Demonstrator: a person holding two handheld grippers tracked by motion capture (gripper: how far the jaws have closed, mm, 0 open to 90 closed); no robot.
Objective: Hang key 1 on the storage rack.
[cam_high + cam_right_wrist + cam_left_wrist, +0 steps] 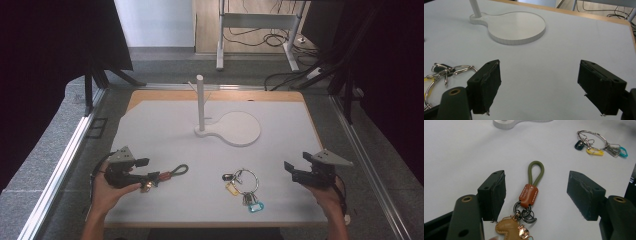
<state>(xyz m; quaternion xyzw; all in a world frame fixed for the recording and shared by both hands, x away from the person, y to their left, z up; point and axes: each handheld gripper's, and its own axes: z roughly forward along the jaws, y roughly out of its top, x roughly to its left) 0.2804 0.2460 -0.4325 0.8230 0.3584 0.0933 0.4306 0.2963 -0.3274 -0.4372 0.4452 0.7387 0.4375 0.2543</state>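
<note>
We see our left gripper [145,176] and right gripper [288,170], both black; each has a grey three-cornered plate on top; the jaws are thick black blocks with small holes and frayed edges; brass rings sit in their arms; our forearms wear no sleeves.

Left tool [145,175] low at table's near left, jaws wide apart; right tool [292,170] near right, likewise agape.
</note>
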